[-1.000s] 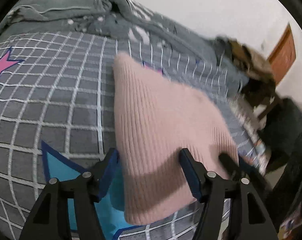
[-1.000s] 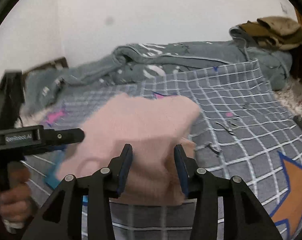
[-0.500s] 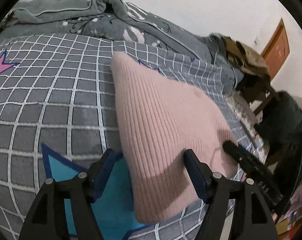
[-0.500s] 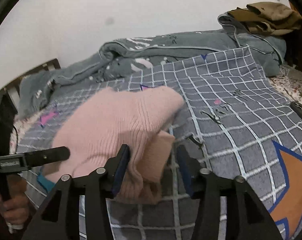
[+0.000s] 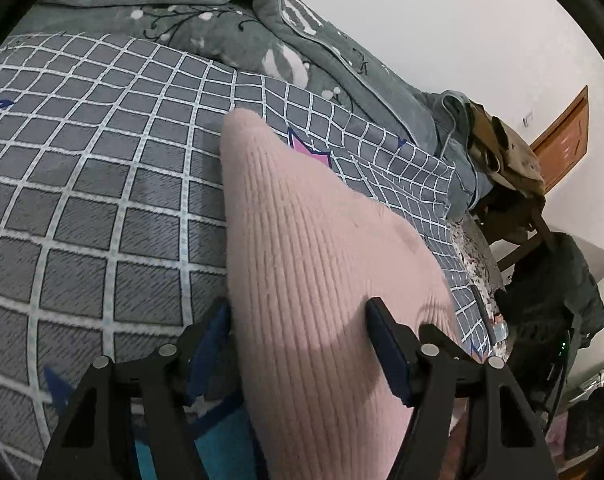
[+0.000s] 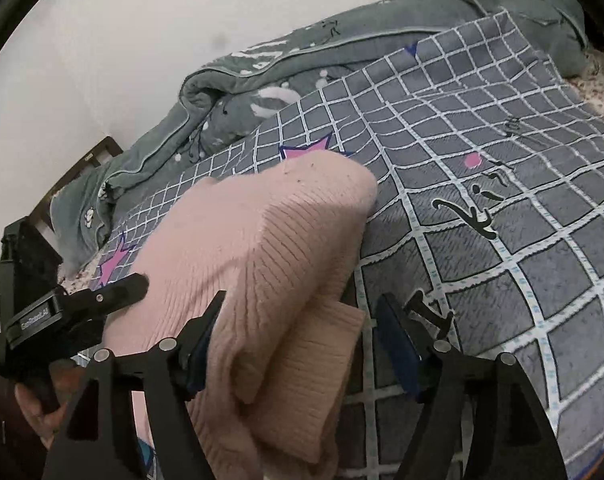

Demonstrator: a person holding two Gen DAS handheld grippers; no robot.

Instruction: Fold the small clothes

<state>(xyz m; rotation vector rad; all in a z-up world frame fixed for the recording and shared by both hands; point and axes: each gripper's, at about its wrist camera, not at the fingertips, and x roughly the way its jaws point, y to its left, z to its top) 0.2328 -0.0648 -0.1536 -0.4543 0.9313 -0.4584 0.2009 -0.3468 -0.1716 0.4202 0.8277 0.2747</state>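
Observation:
A pink ribbed knit sweater point(image 5: 322, 260) lies folded on the grey checked bed cover point(image 5: 101, 200). My left gripper point(image 5: 297, 320) hovers low over the sweater's near end. Its jaws straddle the knit and are closing a little, but the pads do not press on it. In the right wrist view the sweater point(image 6: 253, 240) is a rounded bundle with a ribbed cuff point(image 6: 314, 360) poking out beneath. My right gripper point(image 6: 302, 320) stands over that cuff with its jaws opening, both pads clear of the cloth. One of the left gripper's fingers point(image 6: 117, 292) reaches in from the left, with a hand point(image 6: 33, 400) on its grip.
A rumpled grey-green blanket point(image 5: 261, 40) runs along the wall behind the bed cover point(image 6: 502, 200). At the bed's far end, brown clothes point(image 5: 502, 152) are heaped on a chair. A dark jacket point(image 5: 554, 292) hangs beside it, in front of a wooden door point(image 5: 562, 132).
The right jaws have spread wide and let the sweater's fold drop. Both grippers moved closer along the sweater, and the right gripper's finger has left the left wrist view.

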